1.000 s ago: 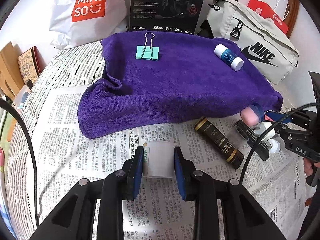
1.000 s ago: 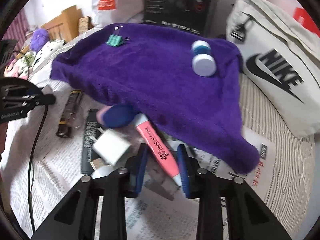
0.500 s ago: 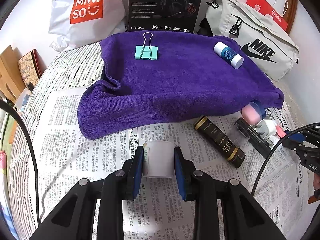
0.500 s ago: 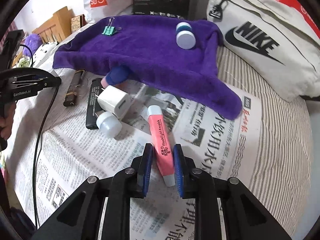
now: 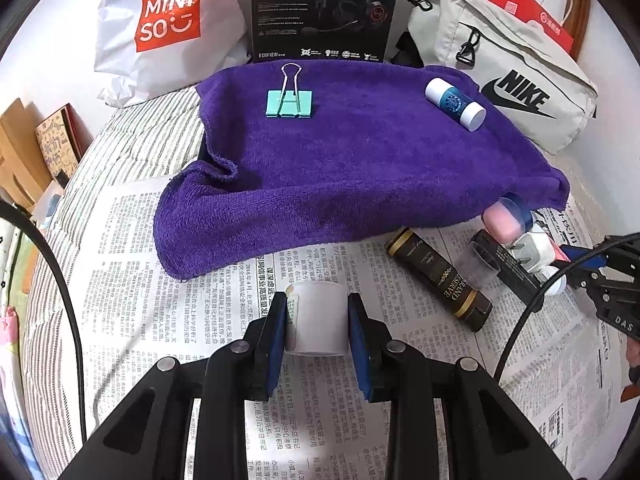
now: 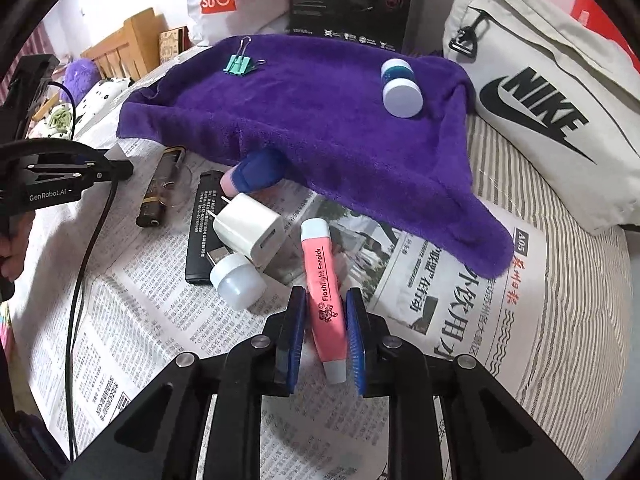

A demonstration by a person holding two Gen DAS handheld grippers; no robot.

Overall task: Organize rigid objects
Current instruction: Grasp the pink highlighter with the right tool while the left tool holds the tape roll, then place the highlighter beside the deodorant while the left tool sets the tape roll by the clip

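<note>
My left gripper (image 5: pixel 317 322) has its blue pads closed against both sides of a small white jar (image 5: pixel 316 318), held upright over the newspaper (image 5: pixel 160 300); the purple towel (image 5: pixel 360 176) lies straight ahead, its near hem just beyond the jar. On the towel sit a teal binder clip (image 5: pixel 289 102) at far left and a blue tube with white caps (image 5: pixel 455 104) at far right, with open towel between them. Right of the jar lie a dark brown tube (image 5: pixel 438 280) and a cluster of charger and bulb. My right gripper (image 6: pixel 325 330) clasps a pink highlighter (image 6: pixel 325 292), its long axis running away from me toward the towel's drooping corner. The white charger plug (image 6: pixel 250 228) and bulb-shaped light (image 6: pixel 239 282) sit just left of it. I judge the left gripper nearer to the towel.
</note>
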